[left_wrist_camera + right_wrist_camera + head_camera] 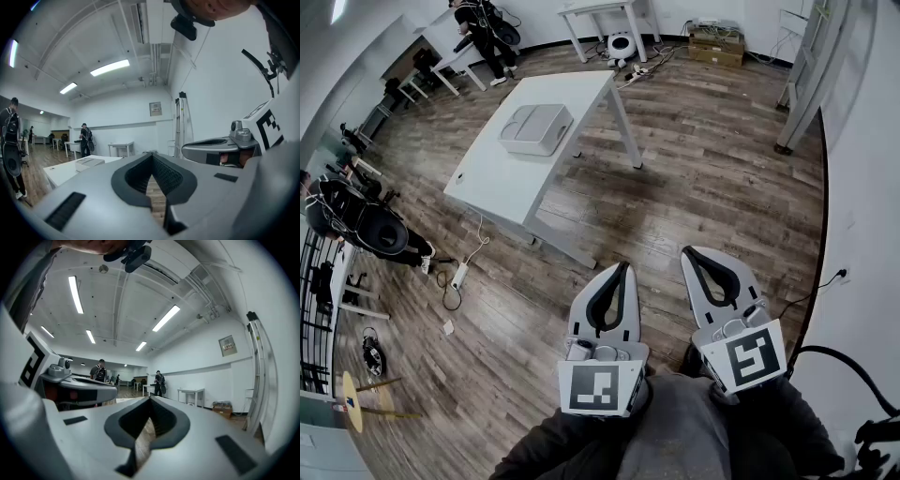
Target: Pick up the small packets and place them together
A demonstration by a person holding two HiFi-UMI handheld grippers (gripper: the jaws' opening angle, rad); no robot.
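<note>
While both tools sit level, side by side over the wood floor, neither has anything in it. L tool: clenched, jaw tips meeting, only floorboards seen thru the slot behind the pads. R tool: same, clenched, tips together. Marker cube at the back of each, close to the person's dark sleeve at the bottom of head view.

Worktop = white table, well apart from the tools, up-frame and left of them, set at an angle. On it, toward the far end: a pale grey tray, rounded corners, looks like two halves. Small dark dot near the worktop's left edge, can't tell what.

Packets: can't make them out in any view, too far/small. Whether they're in the tray, can't tell.

Floor off the worktop's near-left corner: power strip w/ cable.

Bg: second white table by the far wall, cardboard box right of it, standing person top-left. Left gripper view: ceiling strip lights, white walls, ladder against the wall.
</note>
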